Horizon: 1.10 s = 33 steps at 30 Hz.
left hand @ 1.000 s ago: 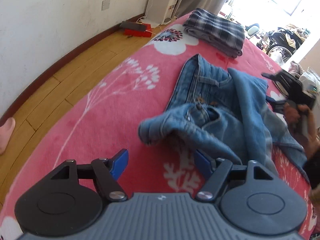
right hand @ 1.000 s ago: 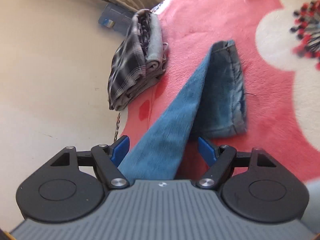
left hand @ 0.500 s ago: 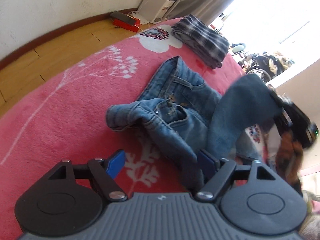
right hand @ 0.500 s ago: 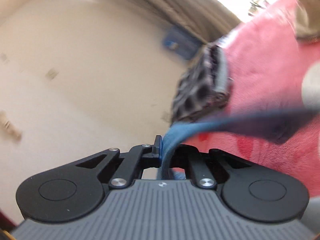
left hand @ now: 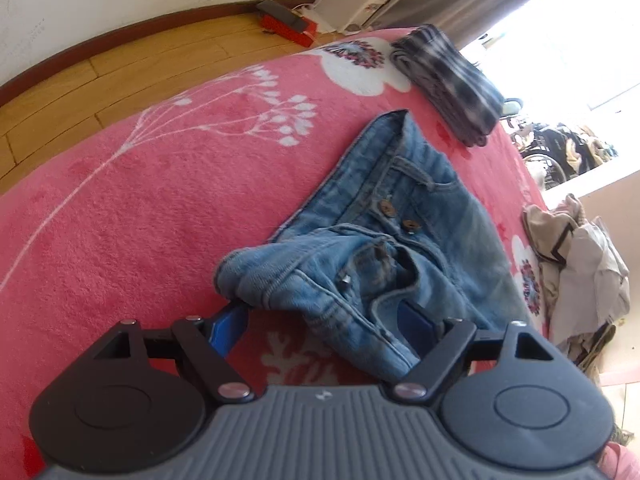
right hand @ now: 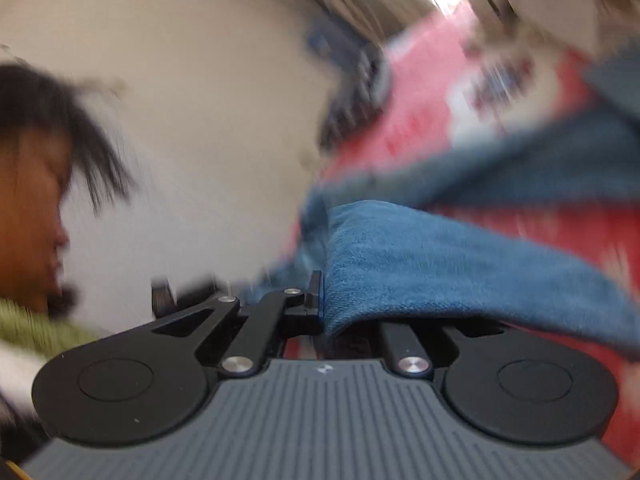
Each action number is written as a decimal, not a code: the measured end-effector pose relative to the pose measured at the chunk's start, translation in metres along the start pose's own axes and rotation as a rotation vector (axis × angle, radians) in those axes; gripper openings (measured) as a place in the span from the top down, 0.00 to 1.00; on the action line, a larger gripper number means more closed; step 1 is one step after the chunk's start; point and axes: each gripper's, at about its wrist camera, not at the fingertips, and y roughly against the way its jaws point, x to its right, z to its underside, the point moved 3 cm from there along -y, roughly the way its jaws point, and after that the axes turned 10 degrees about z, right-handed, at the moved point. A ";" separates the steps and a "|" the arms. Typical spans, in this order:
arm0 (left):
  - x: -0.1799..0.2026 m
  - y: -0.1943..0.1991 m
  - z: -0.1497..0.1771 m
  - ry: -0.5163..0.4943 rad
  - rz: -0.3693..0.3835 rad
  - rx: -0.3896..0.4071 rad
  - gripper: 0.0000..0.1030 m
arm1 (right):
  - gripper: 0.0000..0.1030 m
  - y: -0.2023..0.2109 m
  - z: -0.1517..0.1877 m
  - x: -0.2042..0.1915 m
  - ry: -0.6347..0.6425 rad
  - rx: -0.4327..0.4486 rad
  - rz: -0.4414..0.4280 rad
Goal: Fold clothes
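Observation:
A pair of blue jeans (left hand: 384, 232) lies crumpled on the pink flowered blanket (left hand: 140, 216), waistband and buttons facing up. My left gripper (left hand: 324, 318) is open, its blue pads on either side of the bunched near edge of the waist. In the right wrist view my right gripper (right hand: 322, 300) is shut on a blue denim leg (right hand: 440, 264), which drapes rightward over the right finger. That view is heavily blurred.
A folded dark plaid garment (left hand: 448, 84) lies at the blanket's far end. A heap of pale clothes (left hand: 580, 264) sits at the right. Wooden floor (left hand: 100, 76), a red box (left hand: 286, 26) and a white wall lie left. A person's head (right hand: 36, 184) shows at the left.
My right gripper closed on the jeans leg and swung it up and away; it has left the left wrist view. My left gripper moved in around the waist's near edge.

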 end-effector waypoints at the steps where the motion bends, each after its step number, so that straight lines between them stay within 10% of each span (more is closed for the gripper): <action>1: -0.004 -0.003 -0.001 0.011 -0.006 -0.002 0.20 | 0.93 -0.002 0.015 0.002 0.023 -0.087 0.071; 5: -0.018 -0.011 0.003 0.043 0.001 -0.003 0.21 | 0.79 -0.005 0.071 0.007 0.171 -0.437 0.344; 8: -0.021 -0.016 0.007 0.025 0.009 0.005 0.22 | 0.72 0.016 0.088 -0.006 0.324 -0.644 0.381; 17: -0.010 -0.018 0.023 -0.173 0.043 -0.063 0.24 | 0.58 0.028 -0.013 -0.062 0.520 -0.666 0.079; 19: -0.010 -0.021 0.027 -0.179 0.053 -0.066 0.24 | 0.51 -0.001 -0.052 -0.081 0.519 -0.574 0.001; 28: -0.024 -0.020 0.027 -0.092 0.123 -0.030 0.24 | 0.44 -0.185 -0.121 -0.203 0.799 -0.666 -0.321; 33: -0.029 -0.022 0.023 -0.055 0.143 -0.025 0.24 | 0.43 -0.198 -0.070 -0.191 0.944 -0.958 -0.176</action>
